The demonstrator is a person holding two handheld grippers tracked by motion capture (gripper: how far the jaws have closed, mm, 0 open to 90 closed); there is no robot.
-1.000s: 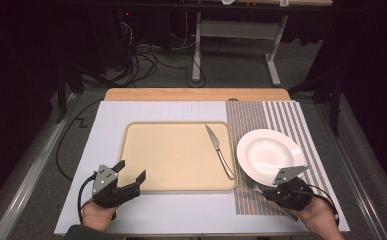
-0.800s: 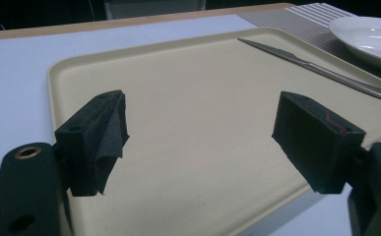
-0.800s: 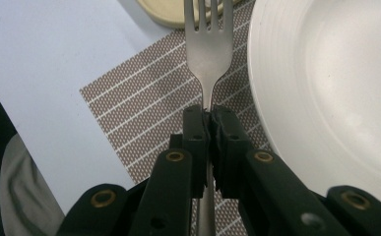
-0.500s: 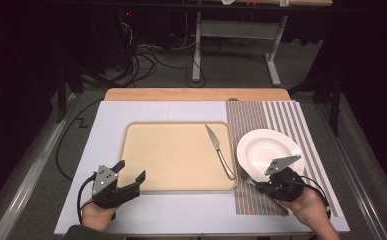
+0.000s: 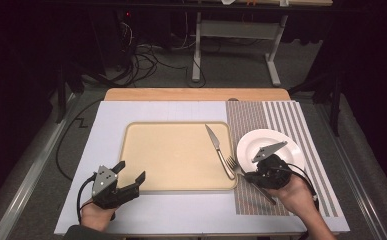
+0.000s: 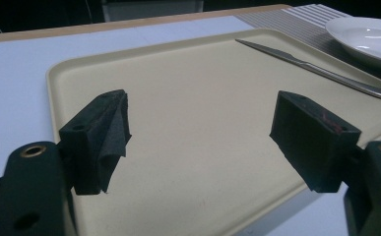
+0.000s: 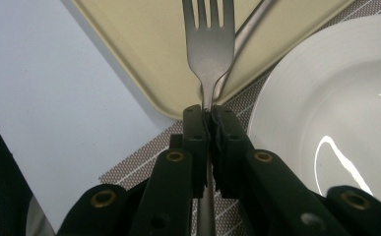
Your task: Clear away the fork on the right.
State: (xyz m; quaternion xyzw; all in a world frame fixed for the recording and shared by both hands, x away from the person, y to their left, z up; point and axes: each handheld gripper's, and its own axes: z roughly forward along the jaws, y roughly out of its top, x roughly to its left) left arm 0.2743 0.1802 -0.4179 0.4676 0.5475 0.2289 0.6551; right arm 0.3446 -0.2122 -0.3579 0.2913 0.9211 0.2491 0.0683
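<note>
My right gripper (image 5: 249,176) is shut on the neck of a metal fork (image 5: 235,165) and holds it over the striped placemat (image 5: 281,120), between the tray's near right corner and the white plate (image 5: 281,142). In the right gripper view the fork (image 7: 208,39) points out of the shut right gripper (image 7: 207,118) over the corner of the beige tray (image 7: 143,44), with the plate (image 7: 326,98) beside it. A knife (image 5: 219,150) lies along the right side of the tray (image 5: 171,155). My left gripper (image 5: 129,171) (image 6: 207,132) stands open and holds nothing at the tray's near left corner.
A white mat (image 5: 106,125) covers the wooden table (image 5: 196,94) under the tray. In the left gripper view the knife (image 6: 316,71) and the plate (image 6: 370,37) lie beyond the tray (image 6: 188,98). Cables and a metal frame stand on the dark floor behind the table.
My right gripper has carried the fork to the left and a little up, from the placemat's near edge to the tray's near right corner. The left gripper has stayed put.
</note>
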